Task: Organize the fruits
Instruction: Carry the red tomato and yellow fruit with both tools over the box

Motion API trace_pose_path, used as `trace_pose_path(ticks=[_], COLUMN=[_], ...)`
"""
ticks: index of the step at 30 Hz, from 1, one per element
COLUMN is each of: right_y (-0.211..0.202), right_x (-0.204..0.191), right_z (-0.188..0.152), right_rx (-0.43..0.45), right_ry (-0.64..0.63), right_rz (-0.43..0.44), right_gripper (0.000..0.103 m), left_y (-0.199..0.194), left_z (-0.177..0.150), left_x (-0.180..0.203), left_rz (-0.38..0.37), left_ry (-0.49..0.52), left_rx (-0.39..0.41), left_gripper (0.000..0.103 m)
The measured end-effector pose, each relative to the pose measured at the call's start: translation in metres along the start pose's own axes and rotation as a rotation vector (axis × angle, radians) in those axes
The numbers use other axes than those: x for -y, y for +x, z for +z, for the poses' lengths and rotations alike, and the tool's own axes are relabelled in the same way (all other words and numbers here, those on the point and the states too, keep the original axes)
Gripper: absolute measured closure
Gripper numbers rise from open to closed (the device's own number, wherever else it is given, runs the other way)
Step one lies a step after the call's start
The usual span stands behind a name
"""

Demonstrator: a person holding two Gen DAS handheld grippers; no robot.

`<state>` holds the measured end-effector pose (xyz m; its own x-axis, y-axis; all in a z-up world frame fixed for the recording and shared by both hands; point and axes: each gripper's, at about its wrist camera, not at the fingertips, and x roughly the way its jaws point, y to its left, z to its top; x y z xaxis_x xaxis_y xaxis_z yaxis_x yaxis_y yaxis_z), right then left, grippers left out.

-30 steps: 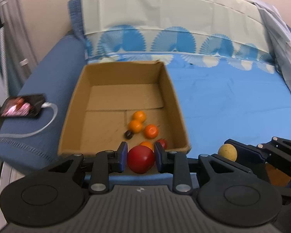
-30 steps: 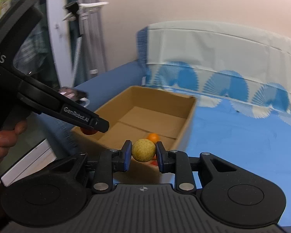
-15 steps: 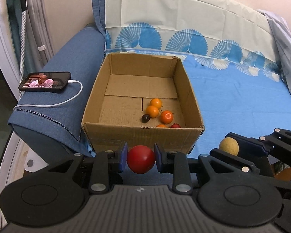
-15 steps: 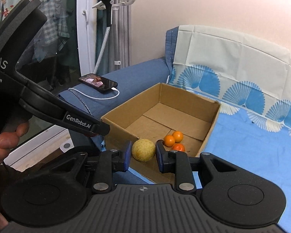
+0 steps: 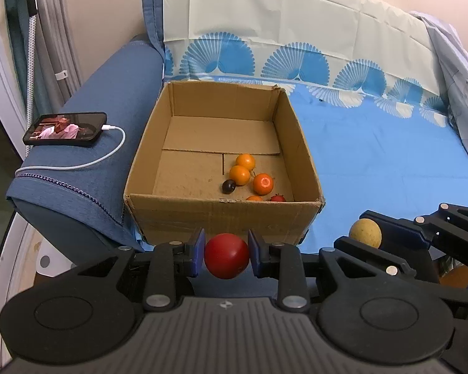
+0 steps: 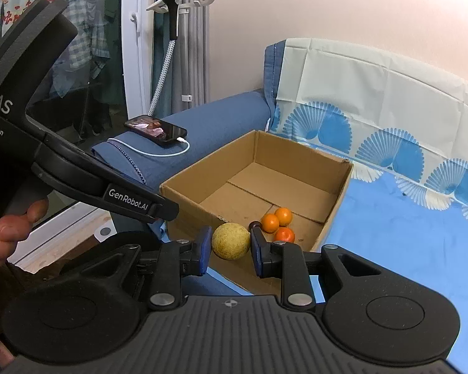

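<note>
A: Left wrist view?
B: Blue-sheeted bed point(image 5: 374, 162), phone point(image 5: 66, 128) at 9 o'clock. The left claw point(image 5: 226, 255) clamps a red fruit point(image 5: 226, 255) before the cardboard box point(image 5: 221, 215), which holds oranges point(image 5: 241, 174).

A: Right wrist view?
B: Window at 10 o'clock. The right claw point(image 6: 231, 242) grips a yellow fruit point(image 6: 231, 241) at the box's near corner.

Left gripper point(image 5: 226, 253): matte black plastic body, ribbed grey-black top plate with a small white logo at centre, two round recessed discs either side. Black linkage arms with silver screws. Fingers point(image 5: 197, 251) carry blue pads. Right gripper point(image 6: 228, 247): same build, same blue pads on fingers point(image 6: 203, 247), silver screws, ribbed plate with logo. From the right wrist view, the left gripper's handle is black with white "GenRobot.AI" lettering. Left hand point(image 6: 7, 233): bare skin, fingertips pinkish.
</note>
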<state>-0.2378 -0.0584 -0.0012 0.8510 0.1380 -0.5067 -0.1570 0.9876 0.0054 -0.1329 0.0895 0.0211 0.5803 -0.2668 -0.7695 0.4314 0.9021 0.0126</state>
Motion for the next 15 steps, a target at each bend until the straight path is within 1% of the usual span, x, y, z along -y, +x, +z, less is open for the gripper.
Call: trace_pose_path(ticks=[10, 15], right_y=[0.009, 0.018], right_x=[0.0, 0.005], right_z=[0.001, 0.003], right_rx=[-0.02, -0.027], right_ry=[0.011, 0.022], right_rz=[-0.005, -0.027], right_gripper=[0.075, 0.075], left_y=[0.011, 0.019], left_z=[0.004, 0.012], left_x=[-0.002, -0.008], left_rz=[-0.008, -0.006], left_ry=[-0.006, -0.014], left_rx=[-0.022, -0.023], left_gripper=[0.07, 0.07])
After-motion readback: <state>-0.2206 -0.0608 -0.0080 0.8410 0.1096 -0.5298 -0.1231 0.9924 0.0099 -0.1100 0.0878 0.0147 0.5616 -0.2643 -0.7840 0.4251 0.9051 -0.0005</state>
